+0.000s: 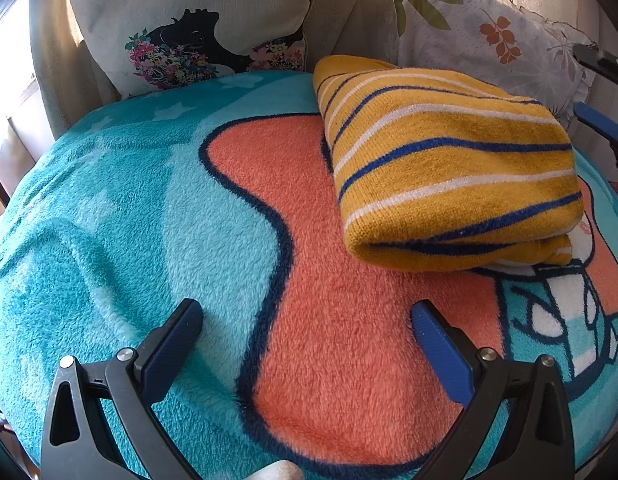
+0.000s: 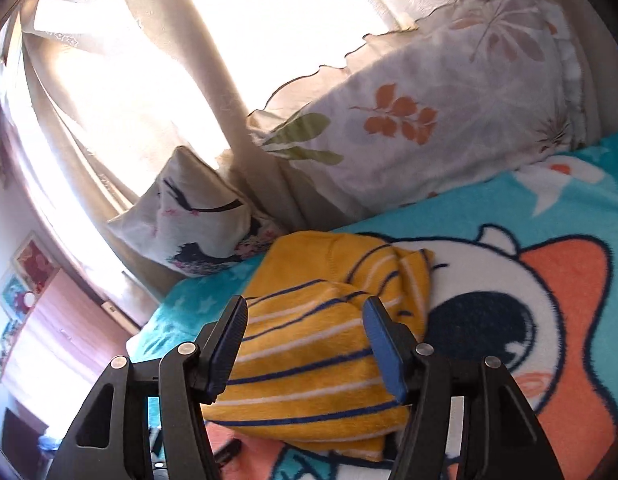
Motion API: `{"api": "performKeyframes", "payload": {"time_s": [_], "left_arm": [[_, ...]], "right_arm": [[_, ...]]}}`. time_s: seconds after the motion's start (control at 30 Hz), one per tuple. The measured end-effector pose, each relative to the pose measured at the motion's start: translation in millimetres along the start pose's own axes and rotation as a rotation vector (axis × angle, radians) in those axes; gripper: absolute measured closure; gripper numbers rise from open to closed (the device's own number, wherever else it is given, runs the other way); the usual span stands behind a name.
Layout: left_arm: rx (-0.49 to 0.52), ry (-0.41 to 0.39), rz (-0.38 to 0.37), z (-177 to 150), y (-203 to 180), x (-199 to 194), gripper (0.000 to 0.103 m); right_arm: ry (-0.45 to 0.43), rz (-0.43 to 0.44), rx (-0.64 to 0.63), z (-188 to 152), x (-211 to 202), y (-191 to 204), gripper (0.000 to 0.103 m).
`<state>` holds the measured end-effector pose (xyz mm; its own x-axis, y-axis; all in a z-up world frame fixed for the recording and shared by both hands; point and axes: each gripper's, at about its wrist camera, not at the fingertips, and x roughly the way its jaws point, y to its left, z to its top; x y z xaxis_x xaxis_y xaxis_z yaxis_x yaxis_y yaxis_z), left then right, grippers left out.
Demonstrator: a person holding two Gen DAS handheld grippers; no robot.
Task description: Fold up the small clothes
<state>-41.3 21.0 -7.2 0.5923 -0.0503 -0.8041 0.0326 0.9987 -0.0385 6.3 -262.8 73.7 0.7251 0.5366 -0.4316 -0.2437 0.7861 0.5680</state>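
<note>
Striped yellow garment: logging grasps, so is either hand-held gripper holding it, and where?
Neither. The left hand-held gripper and right hand-held gripper are open; the garment lies folded on the blanket.

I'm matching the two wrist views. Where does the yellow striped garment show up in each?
Left wrist: folded yellow striped garment lies upper right, on the blanket.
Right wrist: it sits lower centre, seen between the open fingers.
Shared landmark: the leaf-print pillow behind it.

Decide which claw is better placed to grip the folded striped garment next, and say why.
Right, probably. The right claw is open with the garment between its fingers; the left claw is open over bare blanket, with the garment lying farther off.
</note>
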Motion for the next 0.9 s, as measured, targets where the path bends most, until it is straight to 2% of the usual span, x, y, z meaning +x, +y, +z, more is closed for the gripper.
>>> {"api": "performKeyframes", "payload": {"time_s": [0.13,0.17,0.23,0.3,0.4,0.5,0.63,0.8,0.9], "left_arm": [[0.000,0.000,0.001,0,0,0,0.000],[0.000,0.000,0.001,0,0,0,0.000],[0.000,0.000,0.000,0,0,0,0.000],[0.000,0.000,0.000,0,0,0,0.000],[0.001,0.000,0.001,0,-1,0,0.000],[0.000,0.000,0.000,0,-1,0,0.000],[0.000,0.000,0.000,0,-1,0,0.000],[0.001,-0.001,-0.001,0,0,0,0.000],[-0.005,-0.009,-0.006,-1,1,-2,0.000]], "right_arm": [[0.185,0.168,0.107,3,53,-6,0.038],[0.227,0.166,0.117,1,67,-9,0.038],[0.280,0.077,0.127,1,97,-17,0.040],[0.301,0.070,0.137,5,119,-23,0.041],[0.273,0.058,0.135,14,134,-20,0.041],[0.255,0.019,0.099,14,132,-11,0.041],[0.259,-0.026,0.025,-5,107,-2,0.041],[0.192,-0.026,0.016,-21,61,-13,0.041],[0.093,-0.136,0.030,-12,34,-21,0.040]]}}
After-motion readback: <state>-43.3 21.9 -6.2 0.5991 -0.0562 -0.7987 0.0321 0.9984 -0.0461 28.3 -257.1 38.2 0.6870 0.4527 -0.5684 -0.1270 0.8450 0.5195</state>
